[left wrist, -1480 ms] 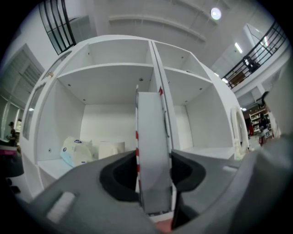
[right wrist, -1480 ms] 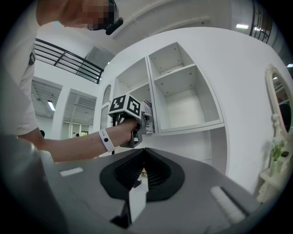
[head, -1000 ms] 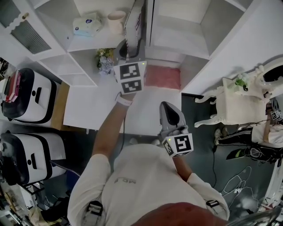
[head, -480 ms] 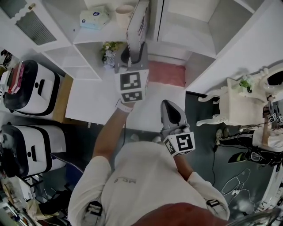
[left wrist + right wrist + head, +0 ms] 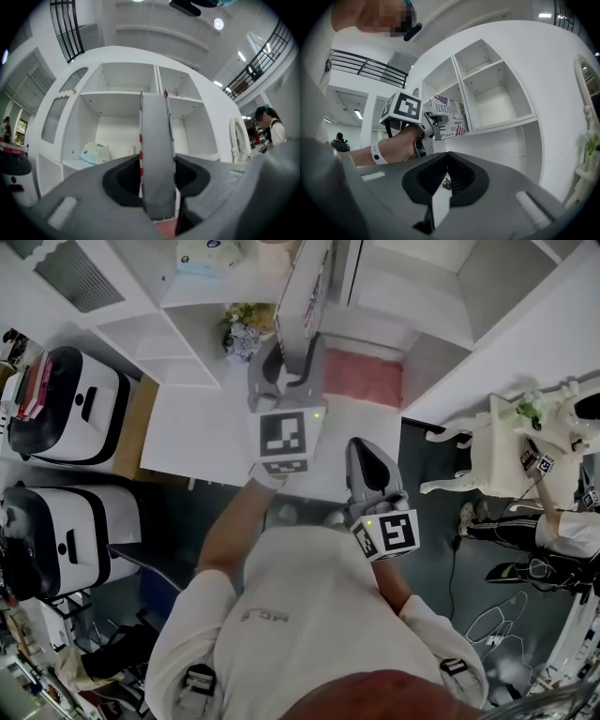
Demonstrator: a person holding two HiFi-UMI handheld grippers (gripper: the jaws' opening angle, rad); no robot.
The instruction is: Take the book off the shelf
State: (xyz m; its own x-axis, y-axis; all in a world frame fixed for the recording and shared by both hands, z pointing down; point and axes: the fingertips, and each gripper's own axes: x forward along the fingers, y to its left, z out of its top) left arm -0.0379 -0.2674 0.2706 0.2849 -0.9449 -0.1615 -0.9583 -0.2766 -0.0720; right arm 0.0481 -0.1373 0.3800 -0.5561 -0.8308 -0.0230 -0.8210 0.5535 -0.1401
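An indoor hall: balcony railings (image 5: 70, 28), staged white shelving (image 5: 117, 93).

A tissue pack (image 5: 208, 251) and a flower bunch (image 5: 246, 329) lie left of a pink mat (image 5: 364, 379).

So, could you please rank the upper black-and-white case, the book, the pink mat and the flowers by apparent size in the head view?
1. upper black-and-white case
2. book and pink mat: about alike; the book is cut by the frame edge
3. flowers

book (image 5: 449, 119) cover: "Place" legible; larger print above it unclear
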